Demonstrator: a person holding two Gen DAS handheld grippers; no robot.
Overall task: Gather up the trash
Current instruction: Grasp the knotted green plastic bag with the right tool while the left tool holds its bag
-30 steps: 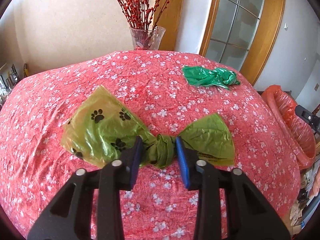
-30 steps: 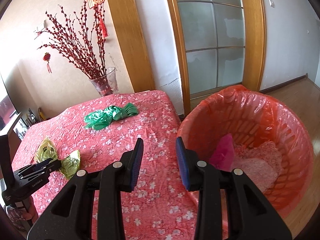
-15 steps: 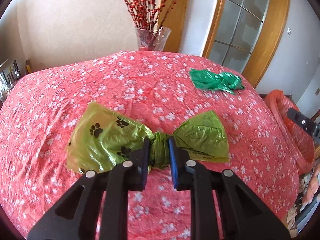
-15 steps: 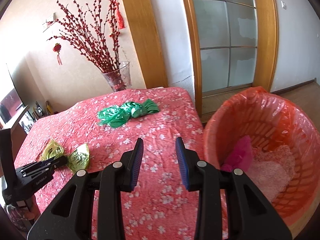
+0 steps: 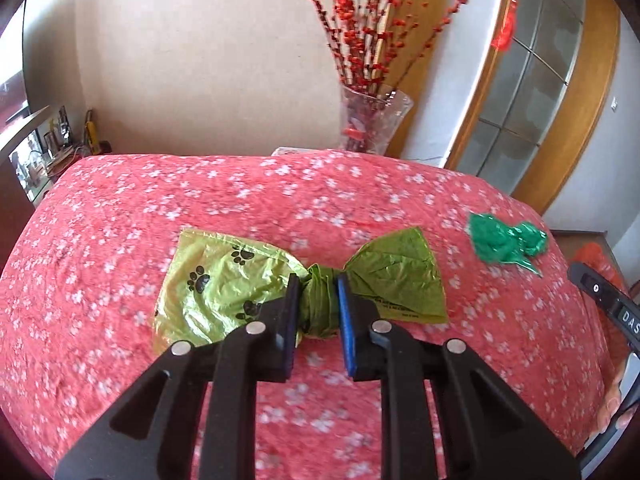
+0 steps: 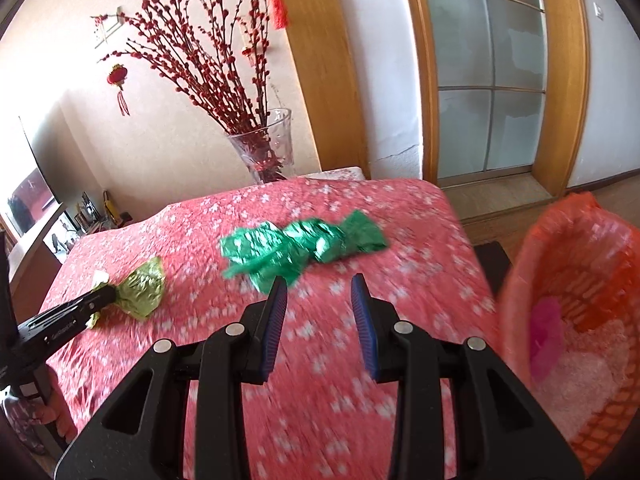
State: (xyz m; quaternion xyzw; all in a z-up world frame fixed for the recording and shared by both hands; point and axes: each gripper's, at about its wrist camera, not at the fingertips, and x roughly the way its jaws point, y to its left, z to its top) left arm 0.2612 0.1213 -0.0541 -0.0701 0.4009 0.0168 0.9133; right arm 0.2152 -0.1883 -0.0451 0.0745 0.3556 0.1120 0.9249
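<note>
A light green knotted bag with black paw prints (image 5: 224,280) is pinched at its knot by my left gripper (image 5: 318,284), which is shut on it just above the red flowered tablecloth (image 5: 120,220). From the right wrist view the same bag (image 6: 140,288) hangs from the left gripper's fingers (image 6: 96,296). A crumpled dark green bag (image 6: 296,248) lies on the cloth, just beyond my right gripper (image 6: 320,280), which is open with nothing between its fingers. The dark green bag (image 5: 506,240) also shows at the right of the left wrist view.
An orange-lined basket (image 6: 580,280) holding pink scraps stands off the table's right edge. A glass vase (image 6: 266,148) of red branches stands at the table's far edge. Behind it are a wall and a wooden-framed glass door (image 6: 488,80).
My left gripper closed on the paw-print bag's knot and raised it a little off the cloth. My right gripper swung left from the basket toward the dark green bag.
</note>
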